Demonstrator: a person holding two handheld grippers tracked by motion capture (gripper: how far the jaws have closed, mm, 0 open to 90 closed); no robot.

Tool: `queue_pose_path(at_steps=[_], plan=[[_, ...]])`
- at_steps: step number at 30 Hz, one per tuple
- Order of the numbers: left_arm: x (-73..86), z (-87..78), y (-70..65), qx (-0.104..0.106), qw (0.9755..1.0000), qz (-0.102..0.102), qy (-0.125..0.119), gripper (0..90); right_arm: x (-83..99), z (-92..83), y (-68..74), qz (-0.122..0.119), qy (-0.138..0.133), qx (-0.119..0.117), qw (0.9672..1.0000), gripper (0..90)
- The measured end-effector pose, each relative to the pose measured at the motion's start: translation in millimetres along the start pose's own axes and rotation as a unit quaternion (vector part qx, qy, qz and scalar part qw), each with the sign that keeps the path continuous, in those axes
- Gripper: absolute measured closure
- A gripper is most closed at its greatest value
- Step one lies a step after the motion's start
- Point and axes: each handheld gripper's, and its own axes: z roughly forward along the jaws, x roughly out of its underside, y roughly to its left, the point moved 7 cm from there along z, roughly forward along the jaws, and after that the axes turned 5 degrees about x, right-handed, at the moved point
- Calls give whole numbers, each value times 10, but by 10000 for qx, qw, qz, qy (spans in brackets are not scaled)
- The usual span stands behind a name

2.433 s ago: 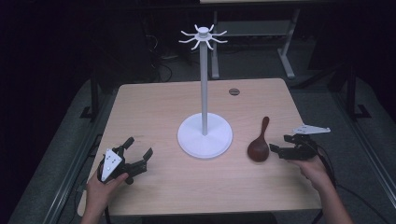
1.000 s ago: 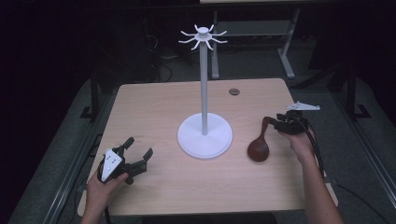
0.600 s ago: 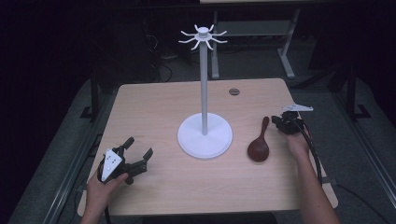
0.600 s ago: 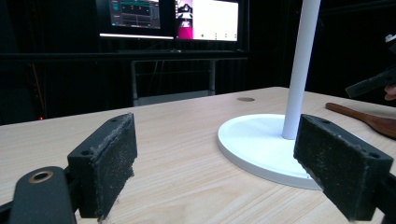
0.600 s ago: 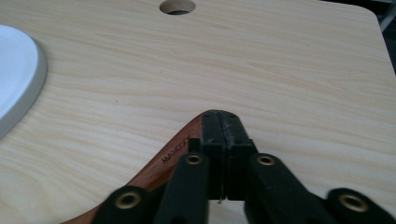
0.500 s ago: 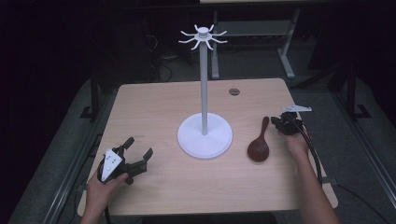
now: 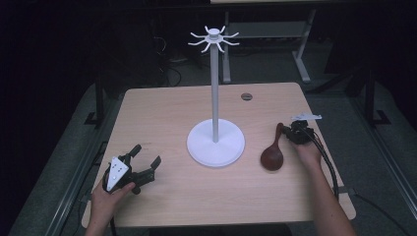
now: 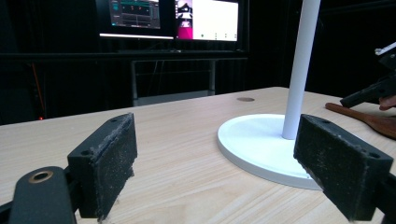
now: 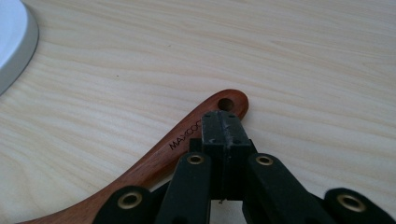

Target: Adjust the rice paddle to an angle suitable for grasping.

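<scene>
In the right gripper view the right gripper [image 9: 225, 122] has its two black jaws pressed together, pad against pad, with no gap between them; they have just been closing. The tips sit on the handle end of the wooden spoon [image 9: 184, 140], right behind the hanging hole and beside the printed lettering. Whether the pads actually pinch the handle or only rest closed on top of it cannot be told from these frames. From the tips the handle runs back and to the lower left, under the gripper's linkage. Farther out to the upper left, well clear of the jaws, the edge of the white stand base [image 9: 14, 44] curves in over the pale wooden table [image 9: 303, 60].

From the high view the right gripper [image 7: 294, 133] meets the thin end of the spoon [image 7: 273, 153], whose dark bowl lies nearer the person, just beside the base of the stand [image 7: 215, 142].

The left gripper [image 8: 219, 177] has its jaws wide apart with nothing between them, low over the table. Ahead of it, a little to its right, stand the white base and pole, and beyond them, farther right, the spoon handle [image 8: 369, 119] lies on the wood. In the high view this left gripper [image 7: 145, 164] lies at the table's near left, well apart from the stand.
</scene>
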Motion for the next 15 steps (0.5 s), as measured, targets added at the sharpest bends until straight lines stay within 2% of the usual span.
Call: queue_pose_path(at_steps=[8, 15], plan=[[2, -3, 4, -2, 10000, 17, 23, 129, 11, 12, 22, 8, 3, -39, 10000, 900], [0, 0, 0, 1, 10000, -1, 2, 129, 0, 20, 91, -101, -25, -115, 9999, 899]])
